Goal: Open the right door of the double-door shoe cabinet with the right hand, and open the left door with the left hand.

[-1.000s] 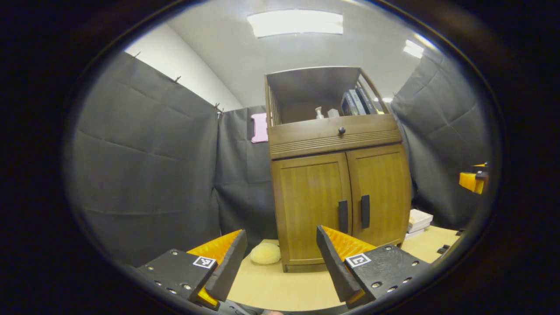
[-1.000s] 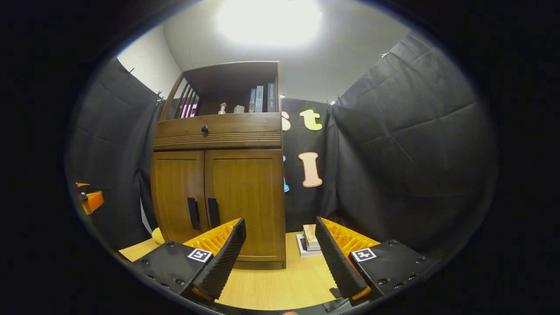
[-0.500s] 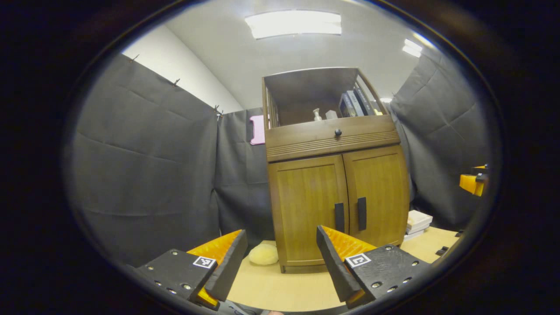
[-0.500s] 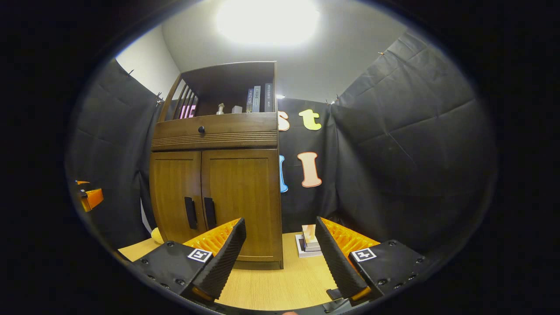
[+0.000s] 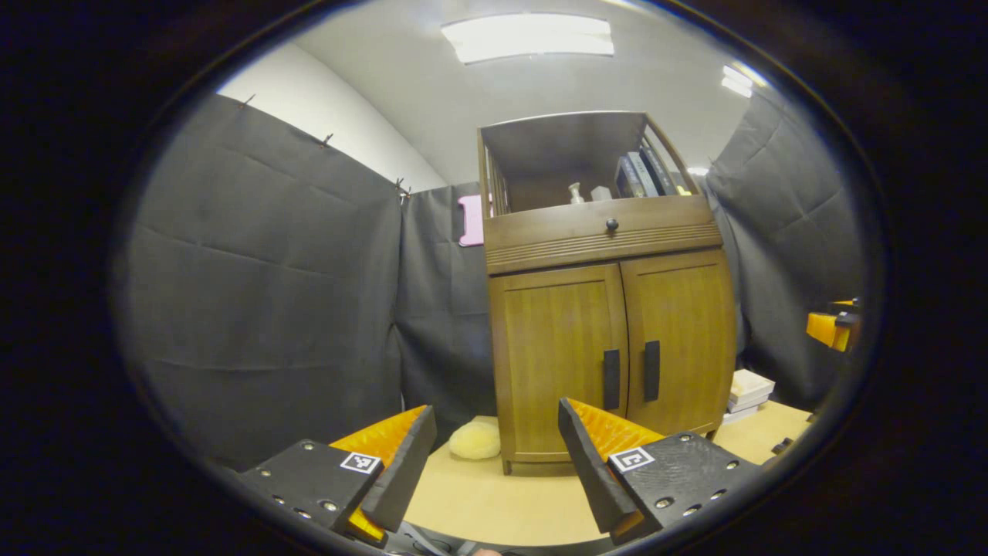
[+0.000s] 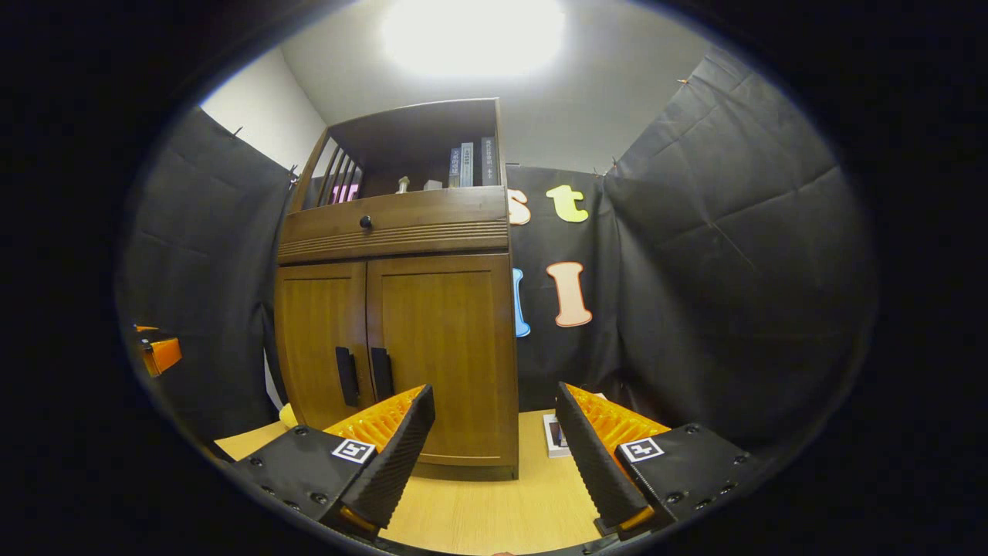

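Both grippers, left (image 5: 491, 455) & right (image 6: 494, 455), gape empty w/ cabinet (image 6: 397, 232) doors shut; close-set handles (image 6: 363, 374) risk grabbing wrong one.

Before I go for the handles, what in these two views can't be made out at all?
- Inside of the shoe cabinet: hidden in both views behind the shut left door and right door.
- Stack of books beside it: partly covered by the right gripper finger in its own view.
- Book spines on the top shelf: too small to read.
- Yellow lump by the base: too blurred to identify.
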Available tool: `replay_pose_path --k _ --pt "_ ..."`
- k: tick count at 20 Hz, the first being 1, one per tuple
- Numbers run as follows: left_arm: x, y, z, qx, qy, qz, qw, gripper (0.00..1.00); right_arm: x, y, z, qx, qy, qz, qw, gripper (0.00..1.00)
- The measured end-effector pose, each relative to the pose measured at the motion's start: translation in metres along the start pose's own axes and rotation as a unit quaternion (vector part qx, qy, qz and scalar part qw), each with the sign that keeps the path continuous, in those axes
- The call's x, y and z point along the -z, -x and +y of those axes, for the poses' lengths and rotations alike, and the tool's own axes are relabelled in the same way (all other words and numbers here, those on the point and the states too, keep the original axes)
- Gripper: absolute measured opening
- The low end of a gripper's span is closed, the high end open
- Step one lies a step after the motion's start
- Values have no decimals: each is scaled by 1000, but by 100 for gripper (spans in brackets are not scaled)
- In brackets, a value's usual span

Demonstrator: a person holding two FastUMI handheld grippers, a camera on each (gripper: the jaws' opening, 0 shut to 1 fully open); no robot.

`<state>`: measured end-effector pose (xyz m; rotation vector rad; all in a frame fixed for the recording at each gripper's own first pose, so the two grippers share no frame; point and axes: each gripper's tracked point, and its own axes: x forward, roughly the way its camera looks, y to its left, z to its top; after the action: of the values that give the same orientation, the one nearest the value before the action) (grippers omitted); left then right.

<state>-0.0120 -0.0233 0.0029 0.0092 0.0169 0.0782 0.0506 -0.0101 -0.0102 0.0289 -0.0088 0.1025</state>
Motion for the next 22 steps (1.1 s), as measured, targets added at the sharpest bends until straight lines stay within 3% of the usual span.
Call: replay_pose_path --k 14,22 --pt "6 -7 5 -9 -21 -12 1000 91 7 -114 106 -59 7 2 998 99" --pt "8 -6 7 -17 -14 6 1000 93 28 -176 147 -68 4 13 998 99"
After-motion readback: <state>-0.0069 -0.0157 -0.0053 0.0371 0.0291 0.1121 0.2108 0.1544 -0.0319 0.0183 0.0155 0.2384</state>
